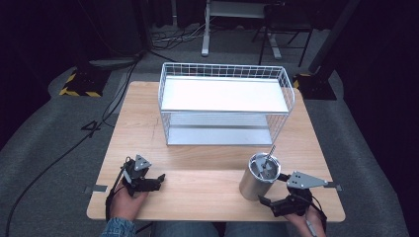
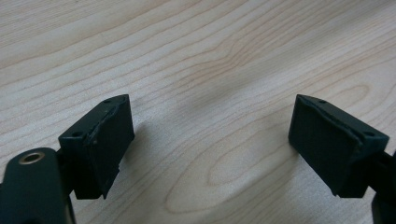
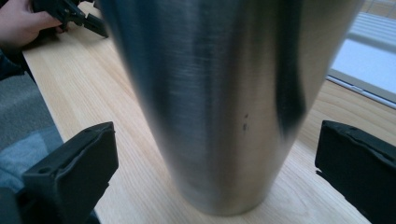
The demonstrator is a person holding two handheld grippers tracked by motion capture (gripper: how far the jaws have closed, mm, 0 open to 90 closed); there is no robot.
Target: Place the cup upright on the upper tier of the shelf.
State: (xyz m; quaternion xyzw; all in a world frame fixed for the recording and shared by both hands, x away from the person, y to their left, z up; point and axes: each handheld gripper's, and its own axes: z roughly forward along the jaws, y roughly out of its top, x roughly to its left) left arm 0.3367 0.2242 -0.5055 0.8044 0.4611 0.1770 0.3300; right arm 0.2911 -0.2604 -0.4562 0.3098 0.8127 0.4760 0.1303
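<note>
Right gripper (image 1: pixel 267 205) is sitting at the near right corner of the tabletop (image 1: pixel 197 182) in the high view, released and aimed at the steel cup (image 1: pixel 257 180) right in front of it. The cup stands upright with a metal straw (image 1: pixel 269 158) poking out the top, a little in front of the two-level wire rack (image 1: pixel 222 66) in the middle. Left gripper (image 1: pixel 159 181) is parked well off to the left, low over bare wood.

Left gripper view: left gripper (image 2: pixel 210 140) has its jaws spread with nothing between them, just wood grain of the tabletop (image 2: pixel 210 56).

Right gripper view: right gripper (image 3: pixel 215 172) has one jaw on each side of the cup (image 3: pixel 219 93), down near its base, and there's a clear gap on both sides, so no grip yet. The rack (image 3: pixel 369 56) peeks in behind on the right, and the other hand (image 3: pixel 23 23) is far off at top left.

So I'd say this is the approach-and-grab step on the cup. Next move looks like nudging in a bit more so the cup sits centred, then squeezing evenly. It's smooth, tapered steel, so I'd grab a touch higher and keep it level or it might slip or tip.
</note>
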